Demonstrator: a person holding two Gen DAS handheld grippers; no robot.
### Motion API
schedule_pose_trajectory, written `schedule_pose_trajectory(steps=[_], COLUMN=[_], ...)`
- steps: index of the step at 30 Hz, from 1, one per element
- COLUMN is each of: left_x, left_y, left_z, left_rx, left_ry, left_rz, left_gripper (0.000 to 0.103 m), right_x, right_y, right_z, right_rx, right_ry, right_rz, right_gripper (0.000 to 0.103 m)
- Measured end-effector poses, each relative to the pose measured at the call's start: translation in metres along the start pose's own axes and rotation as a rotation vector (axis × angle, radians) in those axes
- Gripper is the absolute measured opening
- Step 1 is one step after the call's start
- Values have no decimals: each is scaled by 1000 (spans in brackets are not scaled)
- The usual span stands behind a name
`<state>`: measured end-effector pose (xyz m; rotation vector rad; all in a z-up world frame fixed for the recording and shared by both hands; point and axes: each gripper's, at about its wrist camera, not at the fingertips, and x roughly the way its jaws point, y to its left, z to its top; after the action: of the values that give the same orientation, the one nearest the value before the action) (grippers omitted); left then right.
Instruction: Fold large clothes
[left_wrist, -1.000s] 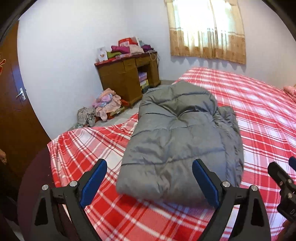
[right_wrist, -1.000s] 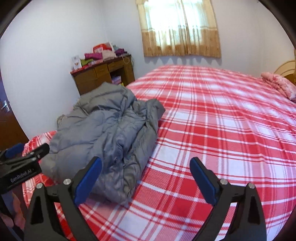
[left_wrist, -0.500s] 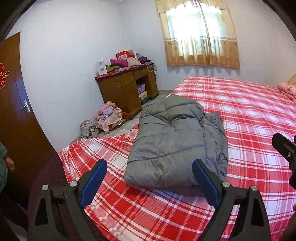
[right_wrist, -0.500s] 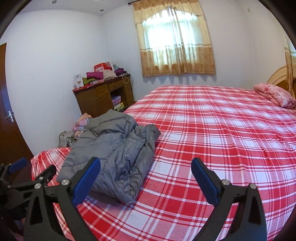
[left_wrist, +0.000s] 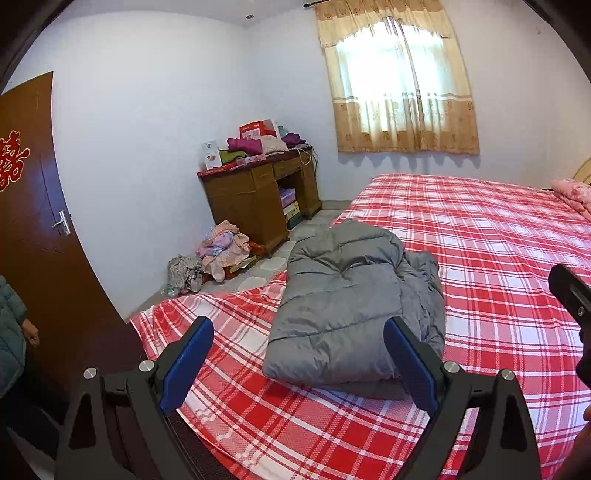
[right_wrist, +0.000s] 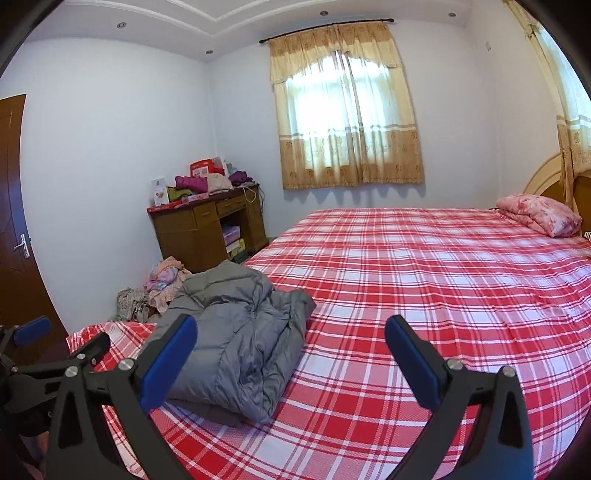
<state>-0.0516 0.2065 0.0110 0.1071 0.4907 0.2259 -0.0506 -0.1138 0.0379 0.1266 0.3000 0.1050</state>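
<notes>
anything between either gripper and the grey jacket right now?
Nothing visible. The grey jacket lies folded near the bed corner, with only bare plaid sheet between it and the left gripper. The right gripper also has open sheet to it. Both are open and empty.

Open plaid bed (right_wrist: 424, 295) right of folded grey jacket (right_wrist: 236, 339), unobstructed.

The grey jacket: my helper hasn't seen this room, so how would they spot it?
Find the big bed with the red plaid sheet. At its foot corner nearest the wooden desk lies the folded grey jacket: the only plain grey, quilted thing there, unlike the pink bedding by the headboard.
</notes>
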Motion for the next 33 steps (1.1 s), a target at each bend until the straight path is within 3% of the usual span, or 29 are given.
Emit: schedule_pose_trajectory(steps=[18, 33], left_x=[-8, -1], left_y=[-5, -10], left_z=[1, 7], left_rx=[24, 34], left_ry=[-42, -30], left_rz=[6, 20], left_gripper=[94, 94], right_x=[1, 9], right_y=[-13, -23], right_z=[-2, 1], right_rx=[20, 41], right_ry=[-4, 11], right_rz=[-27, -30], right_gripper=[103, 103])
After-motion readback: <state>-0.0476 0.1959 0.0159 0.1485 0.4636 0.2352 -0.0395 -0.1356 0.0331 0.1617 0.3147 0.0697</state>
